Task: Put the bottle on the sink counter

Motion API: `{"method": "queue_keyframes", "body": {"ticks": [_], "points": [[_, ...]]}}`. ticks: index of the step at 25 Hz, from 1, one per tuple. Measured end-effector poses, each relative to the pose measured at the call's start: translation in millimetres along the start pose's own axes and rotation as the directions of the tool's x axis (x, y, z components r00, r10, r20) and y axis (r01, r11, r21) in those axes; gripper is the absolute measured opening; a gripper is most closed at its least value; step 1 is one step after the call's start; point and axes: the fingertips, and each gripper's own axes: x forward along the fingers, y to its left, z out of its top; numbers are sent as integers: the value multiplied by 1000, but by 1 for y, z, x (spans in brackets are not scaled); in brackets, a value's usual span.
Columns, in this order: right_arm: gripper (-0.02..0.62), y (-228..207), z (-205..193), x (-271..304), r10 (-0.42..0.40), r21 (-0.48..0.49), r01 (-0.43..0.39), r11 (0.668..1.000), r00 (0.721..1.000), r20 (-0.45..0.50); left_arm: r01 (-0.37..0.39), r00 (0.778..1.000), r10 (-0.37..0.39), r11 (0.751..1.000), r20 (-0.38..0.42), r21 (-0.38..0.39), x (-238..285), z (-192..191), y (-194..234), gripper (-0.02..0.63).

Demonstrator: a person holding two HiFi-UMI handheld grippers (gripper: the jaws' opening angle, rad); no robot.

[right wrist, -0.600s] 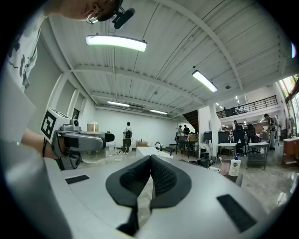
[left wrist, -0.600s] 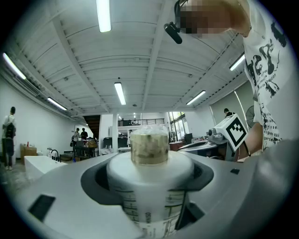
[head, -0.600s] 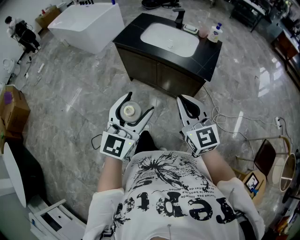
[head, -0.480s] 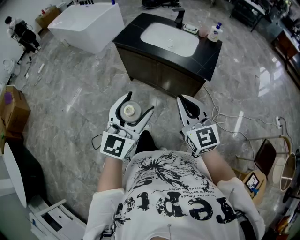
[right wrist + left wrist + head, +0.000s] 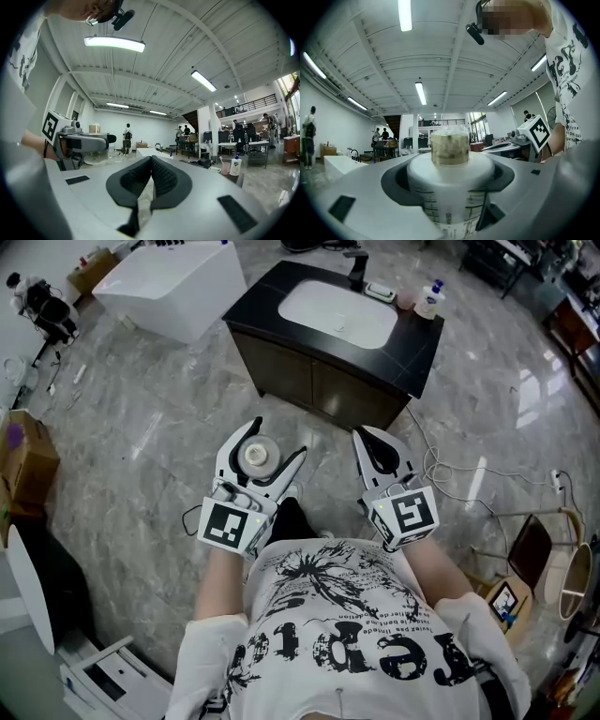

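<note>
Head view: grey marble floor [image 5: 141, 427] all around. Ahead, black surface [image 5: 424, 343] with white sink [image 5: 337, 315], soap dispenser [image 5: 430, 301] at its far corner. White bathtub [image 5: 173, 282] further left, loose cables [image 5: 450, 474] on the floor at right. Left gripper [image 5: 275, 442] carrying the bottle [image 5: 256, 457], well apart from the surface. Right gripper [image 5: 372, 439] just beside.

Left gripper view: jaws spread wide, pinching the upright white bottle, cap on top.

Right gripper view: jaws pressed together, holding nothing.

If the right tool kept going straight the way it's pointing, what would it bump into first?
Probably the black faucet on the sink counter, near the middle of the right gripper view, with only floor in between. Height is unclear, so the right tool might meet the counter's edge instead.
</note>
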Motion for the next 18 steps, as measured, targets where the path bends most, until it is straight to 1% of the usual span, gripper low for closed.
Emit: {"method": "queue_keyframes", "body": {"ticks": [5,9,11,13,16,18], "points": [[14,-11,-3,23,-1,-6,1,1000,1000,4,-18,1000,18,1000,-26,3,17,-9,24,348],[14,-14,-9,60,7,-2,-7,1000,1000,-2,-12,1000,12,1000,11,-8,33,-14,58,348],[14,-15,-11,89,19,-12,-19,1000,1000,-10,-1,1000,1,1000,21,-13,44,-20,83,348],[14,-19,-11,122,5,-16,-6,1000,1000,-14,20,999,-20,1000,27,-16,60,-26,113,348],[14,-24,-7,181,-17,-10,17,1000,1000,-14,52,998,-51,999,25,-13,82,-32,165,348],[14,-25,-3,224,-23,-9,23,1000,1000,-17,72,996,-71,997,45,-18,99,-30,204,348]]}}
